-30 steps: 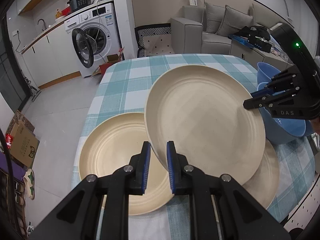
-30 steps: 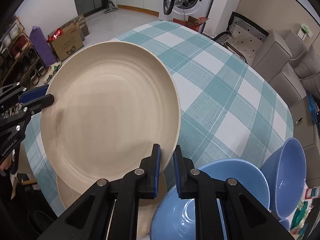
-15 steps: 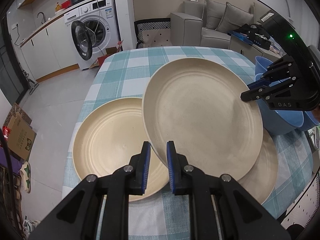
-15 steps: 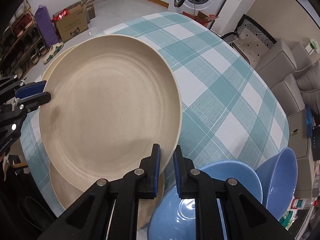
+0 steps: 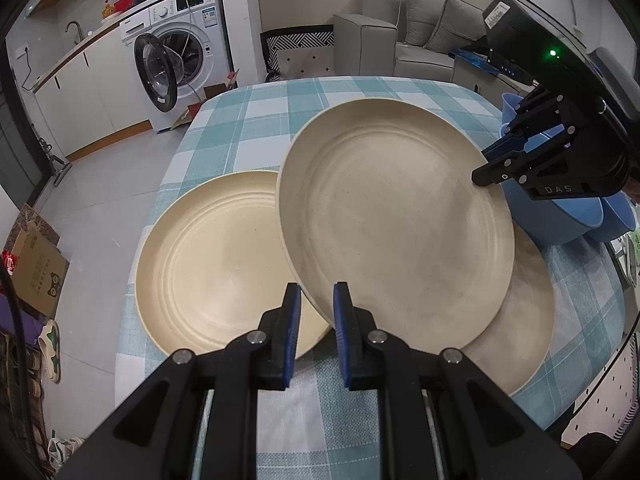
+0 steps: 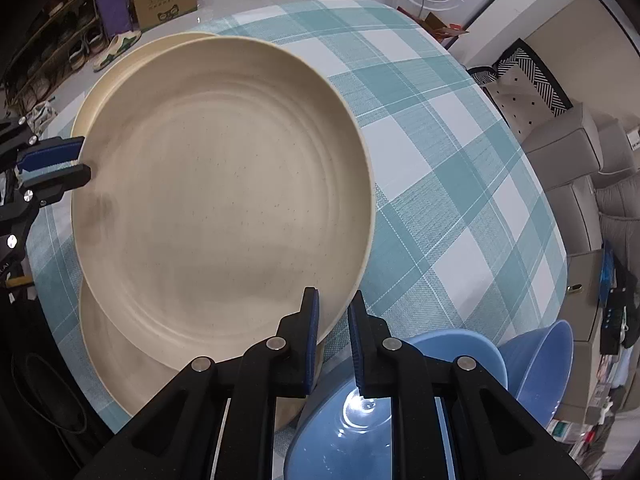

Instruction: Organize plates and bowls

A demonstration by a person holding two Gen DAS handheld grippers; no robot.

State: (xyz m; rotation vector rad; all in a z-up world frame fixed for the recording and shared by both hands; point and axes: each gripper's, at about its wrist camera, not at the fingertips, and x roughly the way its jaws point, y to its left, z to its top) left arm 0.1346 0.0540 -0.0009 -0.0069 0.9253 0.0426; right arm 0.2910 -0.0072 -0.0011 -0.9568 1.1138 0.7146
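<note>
Both the left hand-held gripper point(image 5: 316, 312) and right hand-held gripper point(image 6: 332, 320) are pinching opposite rim edges of the beige plate point(image 5: 392, 216), tilted above the bench-bound plate point(image 5: 520, 320) (stiff, probably light, slippery-rimmed)

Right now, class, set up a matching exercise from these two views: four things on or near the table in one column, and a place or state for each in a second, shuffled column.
Things:
1. Held plate
2. Left plate
3. Blue bowls
4. Washing machine

States:
A. door open
B. lying flat on the tablecloth
C. gripped at opposite rims, tilted
D. beside the right gripper

Pairs: 1-C, 2-B, 3-D, 4-A
</note>
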